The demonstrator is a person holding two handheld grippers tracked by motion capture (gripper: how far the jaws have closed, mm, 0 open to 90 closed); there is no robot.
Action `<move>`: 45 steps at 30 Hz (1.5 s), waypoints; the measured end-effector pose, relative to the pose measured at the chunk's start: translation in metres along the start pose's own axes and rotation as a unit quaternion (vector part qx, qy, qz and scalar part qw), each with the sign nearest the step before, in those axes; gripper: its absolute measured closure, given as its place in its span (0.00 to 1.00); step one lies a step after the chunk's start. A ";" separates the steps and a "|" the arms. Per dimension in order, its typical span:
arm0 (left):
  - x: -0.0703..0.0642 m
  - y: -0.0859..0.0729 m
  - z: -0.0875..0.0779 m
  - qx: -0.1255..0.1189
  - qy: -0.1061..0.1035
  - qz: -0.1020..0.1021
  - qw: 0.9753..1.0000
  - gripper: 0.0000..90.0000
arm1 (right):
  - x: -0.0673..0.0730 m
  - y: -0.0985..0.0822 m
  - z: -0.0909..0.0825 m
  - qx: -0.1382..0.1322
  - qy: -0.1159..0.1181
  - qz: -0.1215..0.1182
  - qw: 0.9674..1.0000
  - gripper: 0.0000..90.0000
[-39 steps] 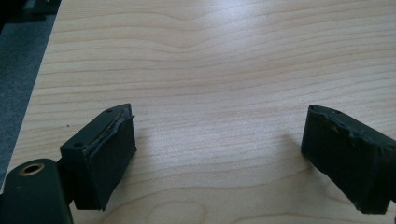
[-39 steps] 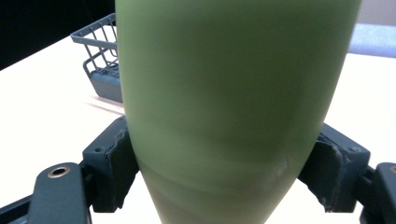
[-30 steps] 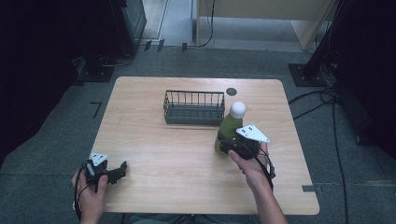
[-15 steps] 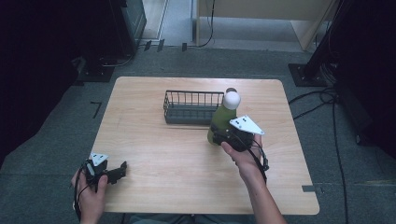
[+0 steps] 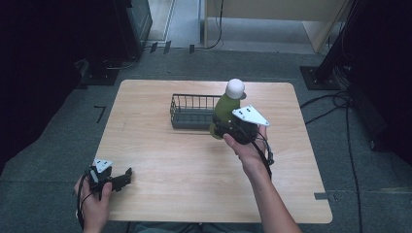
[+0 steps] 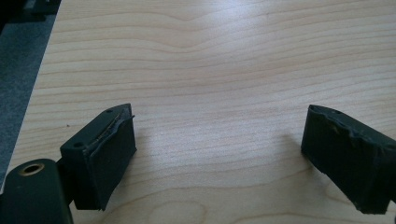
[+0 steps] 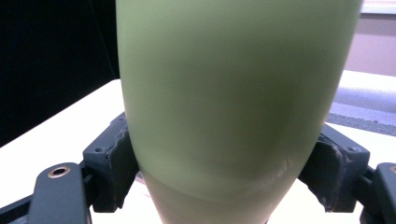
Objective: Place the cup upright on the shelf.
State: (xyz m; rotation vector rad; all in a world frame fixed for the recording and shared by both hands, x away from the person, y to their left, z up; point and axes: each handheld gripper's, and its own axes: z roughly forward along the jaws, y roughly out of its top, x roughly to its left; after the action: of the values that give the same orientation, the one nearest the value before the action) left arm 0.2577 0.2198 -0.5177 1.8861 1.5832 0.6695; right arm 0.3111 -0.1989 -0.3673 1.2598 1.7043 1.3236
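A green bottle with a white round cap is lifted off the table, upright, beside the right end of a black wire basket. My right gripper is shut on the bottle's lower body; in the right gripper view the green bottle sits pressed between both pads. My left gripper rests low at the table's front left corner, open, with nothing between its jaws; the left gripper view shows bare wood between the left gripper's black pads.
The wooden table has rounded corners and stands on grey carpet. Cables and dark stands lie on the floor to the right of the table. A person's forearms reach in from the front edge.
The right gripper has carried the bottle up and toward the left, nearer the basket's right end. The left gripper has stayed put.
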 end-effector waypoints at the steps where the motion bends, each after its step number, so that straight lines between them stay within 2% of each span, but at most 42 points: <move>1: 0.000 0.000 0.000 0.000 0.000 0.000 1.000 0.12 | 0.001 0.006 0.003 -0.002 -0.002 -0.005 1.000 0.23; 6: 0.000 0.000 0.000 0.001 0.000 0.000 1.000 0.12 | 0.004 0.018 0.006 -0.008 -0.003 -0.013 1.000 0.23; 8: 0.000 0.000 0.000 0.000 0.000 0.000 1.000 0.12 | 0.007 0.029 0.011 -0.014 -0.004 -0.017 1.000 0.23; 13: 0.000 0.000 0.000 0.000 0.000 0.000 1.000 0.12 | 0.010 0.039 0.018 -0.018 -0.005 -0.019 1.000 0.23; 20: 0.000 0.000 0.000 0.000 0.000 0.000 1.000 0.12 | 0.016 0.051 0.035 -0.023 -0.016 -0.018 0.999 0.23; 23: 0.000 0.000 0.000 0.000 0.000 0.000 1.000 0.12 | 0.016 0.054 0.047 -0.025 -0.024 -0.019 0.999 0.23; 30: 0.000 0.000 0.000 0.000 0.000 0.000 1.000 0.12 | 0.013 0.053 0.066 -0.016 -0.043 -0.014 0.999 0.23; 33: 0.000 0.000 0.000 0.001 0.000 0.001 1.000 0.12 | 0.007 0.051 0.076 -0.016 -0.055 -0.003 0.998 0.23; 35: 0.000 0.000 0.000 0.001 0.000 0.001 1.000 0.12 | 0.001 0.046 0.083 -0.018 -0.066 0.016 0.998 0.23; 38: 0.000 0.000 0.000 0.001 0.000 0.000 1.000 0.12 | 0.000 0.042 0.087 -0.018 -0.072 0.017 0.997 0.23; 39: 0.000 0.000 0.000 0.001 -0.001 0.001 1.000 0.12 | 0.001 0.038 0.090 -0.017 -0.075 0.005 0.997 0.23; 41: 0.000 0.000 0.000 0.001 -0.001 0.003 1.000 0.12 | 0.001 0.034 0.093 -0.012 -0.076 0.001 0.997 0.23; 45: 0.000 0.000 0.000 0.000 -0.001 0.003 1.000 0.12 | -0.001 0.028 0.099 -0.002 -0.079 0.003 0.997 0.23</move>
State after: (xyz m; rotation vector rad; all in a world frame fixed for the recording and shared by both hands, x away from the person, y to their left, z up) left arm 0.2576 0.2198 -0.5178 1.8915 1.5764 0.6689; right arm 0.4077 -0.1642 -0.3696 1.3310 1.5880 1.1976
